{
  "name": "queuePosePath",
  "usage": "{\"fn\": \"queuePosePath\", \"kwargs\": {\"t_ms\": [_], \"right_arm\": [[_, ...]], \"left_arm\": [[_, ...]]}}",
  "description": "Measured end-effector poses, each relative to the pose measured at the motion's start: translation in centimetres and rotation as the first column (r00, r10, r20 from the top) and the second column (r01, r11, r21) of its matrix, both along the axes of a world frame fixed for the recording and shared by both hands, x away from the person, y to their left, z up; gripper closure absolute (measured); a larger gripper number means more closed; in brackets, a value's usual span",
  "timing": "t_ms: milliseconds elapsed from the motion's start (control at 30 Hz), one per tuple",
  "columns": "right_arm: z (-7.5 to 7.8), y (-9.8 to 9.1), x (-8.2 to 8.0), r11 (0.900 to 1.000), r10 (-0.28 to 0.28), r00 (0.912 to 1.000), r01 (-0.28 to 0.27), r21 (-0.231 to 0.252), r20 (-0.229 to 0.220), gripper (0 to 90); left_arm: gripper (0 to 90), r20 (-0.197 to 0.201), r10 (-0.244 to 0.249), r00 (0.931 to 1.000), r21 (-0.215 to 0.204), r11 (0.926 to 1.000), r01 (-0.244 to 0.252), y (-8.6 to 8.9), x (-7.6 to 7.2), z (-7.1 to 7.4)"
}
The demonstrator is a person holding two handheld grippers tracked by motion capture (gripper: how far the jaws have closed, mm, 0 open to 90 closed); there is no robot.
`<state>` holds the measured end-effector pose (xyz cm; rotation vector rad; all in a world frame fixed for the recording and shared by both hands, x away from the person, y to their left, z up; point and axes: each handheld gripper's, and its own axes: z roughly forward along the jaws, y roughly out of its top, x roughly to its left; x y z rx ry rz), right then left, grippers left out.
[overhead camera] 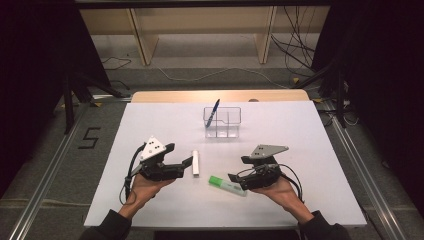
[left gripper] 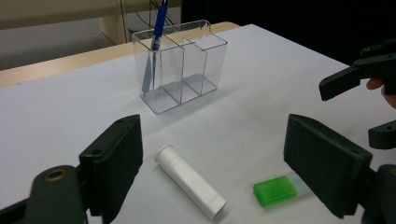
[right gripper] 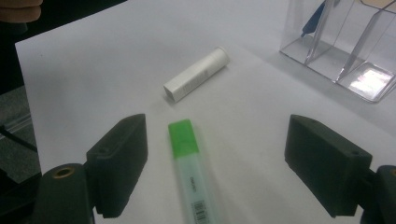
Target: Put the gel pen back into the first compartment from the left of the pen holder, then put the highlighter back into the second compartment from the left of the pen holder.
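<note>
From the high view, the clear plastic three-compartment organiser (overhead camera: 222, 122) stands at the far middle of the white bench (overhead camera: 150, 210), and the blue pen (overhead camera: 214, 112) leans in its left compartment, so one item looks stowed. Two are left, by my reading: the white cylindrical tube (overhead camera: 196, 162) lies flat just ahead of the left tongs (overhead camera: 189, 161), and the green-capped highlighter marker (overhead camera: 227, 185) lies beside the right tongs (overhead camera: 233, 177). Neither is picked up yet.

Over to the left gripper view: the jaws stand spread wide with nothing pinched, and the white tube (left gripper: 189, 182) lies loose on the bench between and beyond them. This angle shows the tube's stepped cap end, and the pen (left gripper: 156, 44) resting slanted against the organiser (left gripper: 182, 65) wall, which the high view leaves small. The highlighter's green cap (left gripper: 275, 190) pokes in at the right.

Now the right gripper view: jaws spread again, nothing gripped. The highlighter (right gripper: 191, 172) runs lengthwise between them, and its pale body with a printed barcode can be seen here. The tube (right gripper: 196, 73) lies farther off.
</note>
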<state>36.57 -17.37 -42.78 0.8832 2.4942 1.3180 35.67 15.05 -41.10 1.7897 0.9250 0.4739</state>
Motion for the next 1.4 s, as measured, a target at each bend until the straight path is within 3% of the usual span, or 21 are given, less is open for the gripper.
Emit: {"fn": "queuePosePath", "kwargs": {"t_ms": [100, 367, 933, 1200, 1400], "right_arm": [[0.0, 0.0, -0.1, 1.0000, -0.005, 1.0000, 0.005, -0.002, -0.005, 22.2], [-0.1, 0.0, -0.1, 0.9999, -0.003, 1.0000, 0.003, -0.011, -0.005, 22.2], [-0.2, 0.4, 0.2, 0.9996, -0.001, 0.9999, 0.000, -0.028, -0.014, 22.0], [-0.1, 1.5, 0.5, 0.9937, 0.022, 0.9990, -0.026, -0.109, -0.039, 22.0], [-0.6, 3.0, 1.2, 0.9733, 0.063, 0.9942, -0.081, -0.215, -0.087, 23.5]], "left_arm": [[19.4, 0.001, -0.001, 1.0000, -0.013, 0.9999, 0.001, 0.1, -0.3, -0.2], [18.6, -0.008, 0.006, 0.9999, 0.023, 0.9997, -0.006, 0.4, -0.9, -0.4], [18.4, 0.003, 0.014, 0.9999, 0.015, 0.9998, -0.014, 0.7, -1.6, -0.7], [18.4, 0.013, 0.025, 0.9996, -0.010, 0.9996, -0.025, 1.0, -2.0, -0.6], [18.4, 0.018, 0.021, 0.9996, -0.013, 0.9997, -0.021, 1.1, -2.3, -0.8]]}}
